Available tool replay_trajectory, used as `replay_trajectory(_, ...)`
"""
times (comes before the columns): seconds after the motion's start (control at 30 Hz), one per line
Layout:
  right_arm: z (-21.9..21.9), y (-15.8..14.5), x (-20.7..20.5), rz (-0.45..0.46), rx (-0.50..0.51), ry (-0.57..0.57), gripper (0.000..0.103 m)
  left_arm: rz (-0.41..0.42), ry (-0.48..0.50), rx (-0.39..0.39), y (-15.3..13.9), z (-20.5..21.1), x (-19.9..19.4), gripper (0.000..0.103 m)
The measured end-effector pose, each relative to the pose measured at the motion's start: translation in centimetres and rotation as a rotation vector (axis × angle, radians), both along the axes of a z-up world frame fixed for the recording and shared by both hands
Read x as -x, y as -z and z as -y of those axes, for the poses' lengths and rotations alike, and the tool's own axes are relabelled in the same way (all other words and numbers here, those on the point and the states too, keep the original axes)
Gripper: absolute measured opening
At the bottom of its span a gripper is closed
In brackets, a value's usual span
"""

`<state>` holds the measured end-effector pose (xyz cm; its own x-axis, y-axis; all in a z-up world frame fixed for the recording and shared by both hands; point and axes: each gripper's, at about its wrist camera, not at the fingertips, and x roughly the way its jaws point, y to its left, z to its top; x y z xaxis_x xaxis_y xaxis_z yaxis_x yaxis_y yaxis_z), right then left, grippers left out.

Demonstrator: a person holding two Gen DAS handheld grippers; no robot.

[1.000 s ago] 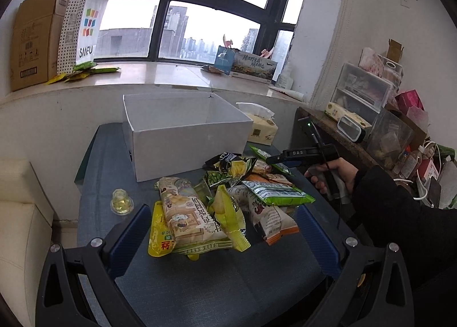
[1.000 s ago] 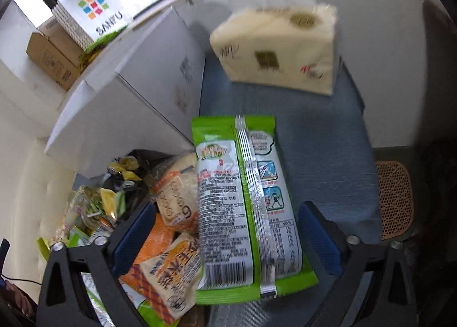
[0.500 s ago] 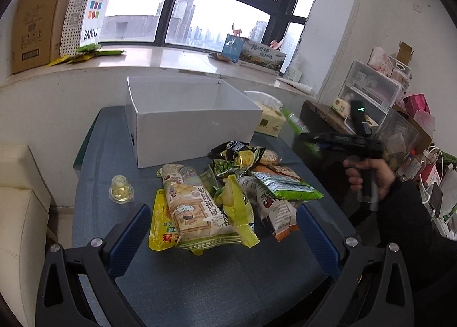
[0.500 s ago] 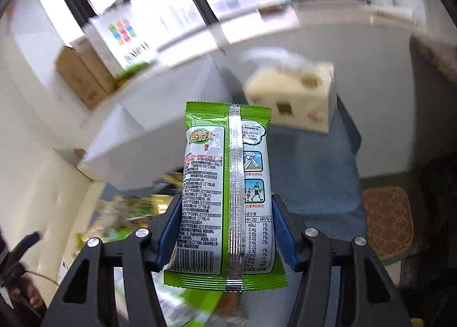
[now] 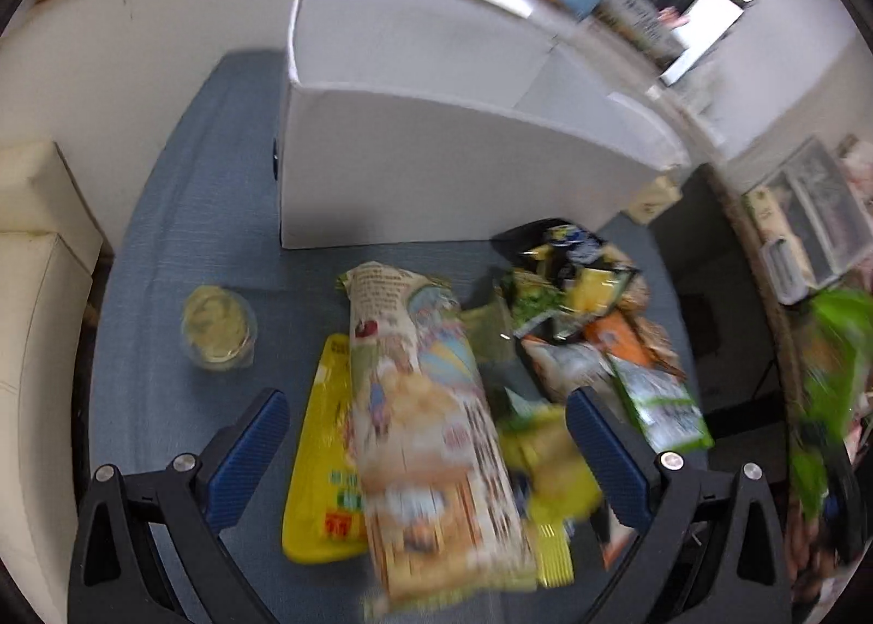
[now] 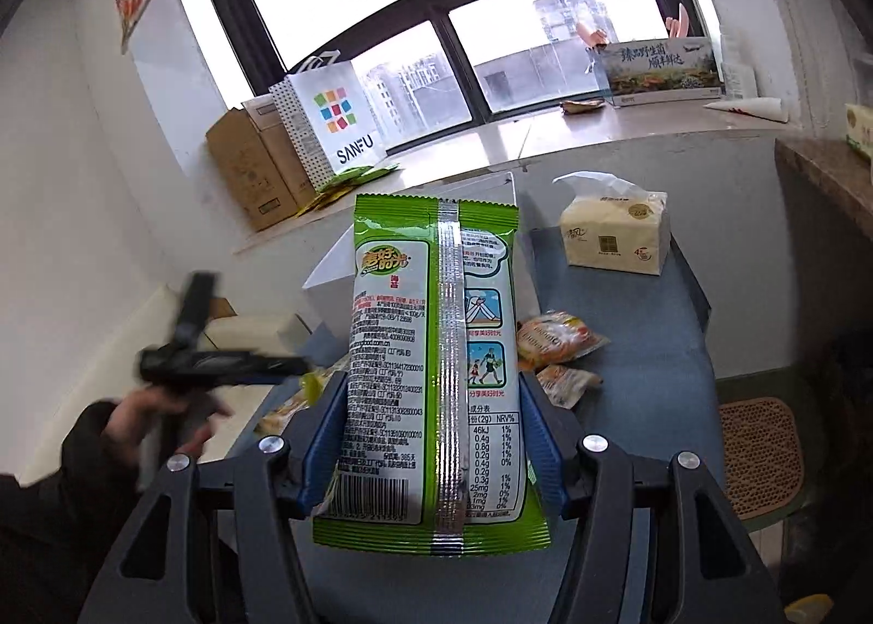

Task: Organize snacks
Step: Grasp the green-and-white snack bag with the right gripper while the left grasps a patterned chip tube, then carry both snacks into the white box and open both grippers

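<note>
The right tool (image 6: 434,438) pinches a green seaweed snack packet (image 6: 434,367) upright above the worktop (image 6: 644,367), likely for carrying to the white box (image 5: 436,177), while the left tool (image 5: 425,438), spread, hangs over the snack pile (image 5: 491,378).

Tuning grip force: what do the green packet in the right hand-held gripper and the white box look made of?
Green packet: looks like thin glossy plastic film, foil-lined perhaps; a shiny silver crimped seam runs down its back and the ends are serrated. It stands clamped between the right hand-held gripper pads.

White box: seemingly matte paperboard or cardboard; thin folded walls, sharp creased corners, no sheen.
</note>
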<state>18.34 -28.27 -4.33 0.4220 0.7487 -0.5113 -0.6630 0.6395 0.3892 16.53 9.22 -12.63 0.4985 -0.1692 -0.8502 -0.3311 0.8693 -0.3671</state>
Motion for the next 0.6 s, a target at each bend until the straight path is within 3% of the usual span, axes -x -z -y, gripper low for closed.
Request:
replay_trajectory(0.1, 0.3, 0.3, 0.9, 0.003, 0.0, -0.002, 0.064, -0.083, 0.023, 0.018, 1.6, 0.1, -2.0, 0.093)
replay_trajectory(0.13, 0.3, 0.5, 0.9, 0.001, 0.006, -0.003, 0.065, -0.101, 0.046, 0.007, 1.9, 0.4, -2.4, 0.069)
replay_trajectory(0.17, 0.3, 0.6, 1.1, 0.001, 0.013, 0.002, 0.065, -0.115, 0.07, -0.021, 2.1, 0.8, -2.6, 0.054)
replay_trajectory(0.23, 0.4, 0.9, 1.3, -0.003, 0.027, 0.005, 0.065, -0.115, 0.105, -0.068, 2.0, 1.3, -2.5, 0.048)
replay_trajectory(0.33, 0.3, 1.0, 1.6, -0.011, 0.019, 0.0, 0.065, -0.06, 0.101, -0.065, 0.9, 1.2, -1.8, 0.031)
replay_trajectory(0.6, -0.9, 0.6, 1.9, 0.01, 0.005, -0.008, 0.065, 0.249, 0.116, -0.113, -5.6, 1.4, 3.8, 0.03)
